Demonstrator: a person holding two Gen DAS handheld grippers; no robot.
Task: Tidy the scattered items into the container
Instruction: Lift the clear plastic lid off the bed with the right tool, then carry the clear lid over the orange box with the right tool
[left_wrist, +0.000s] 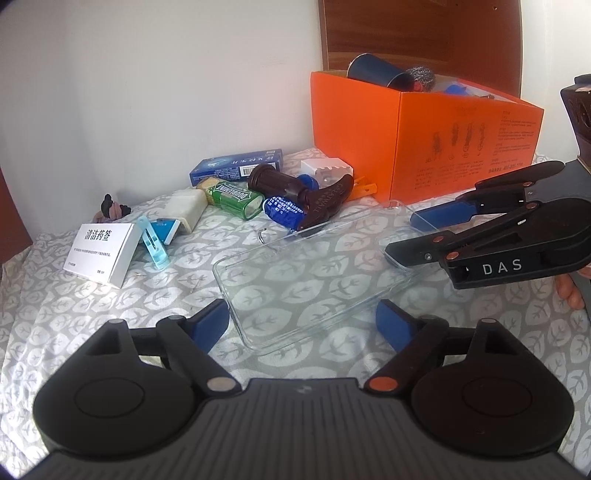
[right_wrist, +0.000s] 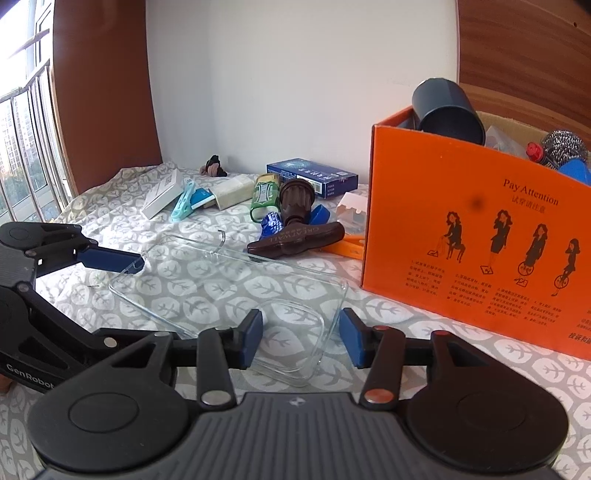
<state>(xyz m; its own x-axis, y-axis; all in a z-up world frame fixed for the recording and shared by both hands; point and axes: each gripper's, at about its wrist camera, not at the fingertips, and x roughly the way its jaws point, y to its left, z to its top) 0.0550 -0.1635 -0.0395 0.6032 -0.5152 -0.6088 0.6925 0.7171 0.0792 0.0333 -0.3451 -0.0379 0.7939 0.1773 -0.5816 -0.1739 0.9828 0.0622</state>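
Observation:
A clear phone case (left_wrist: 314, 273) lies flat on the leaf-patterned sheet; it also shows in the right wrist view (right_wrist: 229, 280). My left gripper (left_wrist: 301, 325) is open, its fingers either side of the case's near end. My right gripper (right_wrist: 301, 338) is open at the case's camera-cutout end; in the left wrist view it (left_wrist: 413, 236) reaches in from the right. The orange box (left_wrist: 458, 144) stands behind, holding a dark cup (left_wrist: 380, 72) and a steel scourer (left_wrist: 421, 75). Scattered behind the case: a brown corkscrew (left_wrist: 306, 194), green tin (left_wrist: 232, 197), blue box (left_wrist: 236, 166).
A white box (left_wrist: 103, 253), light-blue clip (left_wrist: 153, 243), beige block (left_wrist: 186, 208), white adapter (left_wrist: 327, 170), orange clip (left_wrist: 364, 190) and a small dark figure (left_wrist: 110, 208) also lie on the sheet. A white wall stands behind; a window with bars (right_wrist: 26, 147) is left.

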